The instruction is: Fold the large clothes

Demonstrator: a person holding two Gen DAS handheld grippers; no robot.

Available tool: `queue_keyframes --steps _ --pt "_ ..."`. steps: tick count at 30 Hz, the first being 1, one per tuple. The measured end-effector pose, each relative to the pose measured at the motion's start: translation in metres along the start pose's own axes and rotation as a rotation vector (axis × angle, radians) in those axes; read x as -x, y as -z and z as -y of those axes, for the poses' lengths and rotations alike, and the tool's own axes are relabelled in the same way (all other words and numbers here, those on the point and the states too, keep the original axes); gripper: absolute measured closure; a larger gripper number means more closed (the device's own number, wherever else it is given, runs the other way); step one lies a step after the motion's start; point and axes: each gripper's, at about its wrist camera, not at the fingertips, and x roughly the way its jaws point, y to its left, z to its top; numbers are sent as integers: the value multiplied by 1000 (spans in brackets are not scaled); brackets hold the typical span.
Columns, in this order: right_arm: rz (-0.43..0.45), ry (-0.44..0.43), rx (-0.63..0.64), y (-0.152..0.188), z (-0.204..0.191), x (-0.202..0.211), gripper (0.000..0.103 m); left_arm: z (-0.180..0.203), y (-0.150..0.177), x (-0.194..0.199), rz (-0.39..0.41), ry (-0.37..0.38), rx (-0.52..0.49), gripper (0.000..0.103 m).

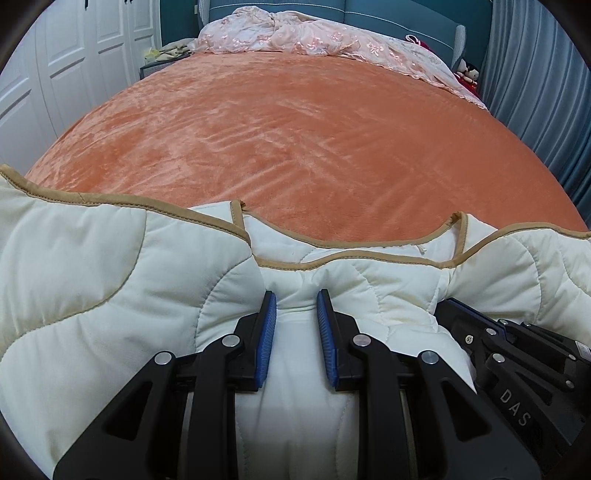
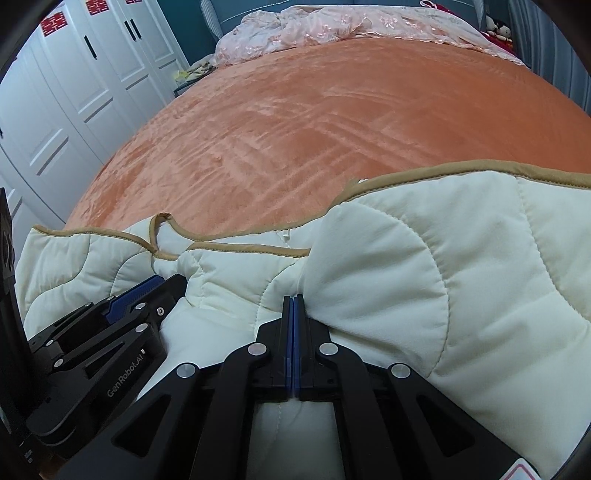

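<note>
A cream quilted garment (image 1: 110, 280) with tan binding lies bunched along the near edge of the orange bed (image 1: 295, 147). My left gripper (image 1: 296, 299) is open, its blue pads either side of a fold of the cloth. My right gripper (image 2: 293, 300) is shut on a fold of the same garment (image 2: 461, 277). Each gripper shows in the other's view: the right one in the left wrist view (image 1: 517, 362), the left one in the right wrist view (image 2: 122, 314). They sit close, side by side.
A pink lace quilt (image 1: 314, 40) lies heaped at the bed's far end against a teal headboard (image 1: 369, 14). White wardrobe doors (image 2: 74, 92) stand on the left. Blue-grey curtains (image 1: 535, 92) hang on the right, with dolls (image 1: 467, 72) beside them.
</note>
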Motion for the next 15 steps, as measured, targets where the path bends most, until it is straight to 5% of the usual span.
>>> queue_keyframes --steps 10,13,15 --pt "-2 2 -6 -6 -2 0 103 3 -4 1 -9 -13 -3 81" --pt "8 64 -17 -13 -9 31 103 -17 -13 29 -35 27 96 78" --pt "35 25 -10 -7 -18 63 103 -41 -12 66 -12 49 178 74"
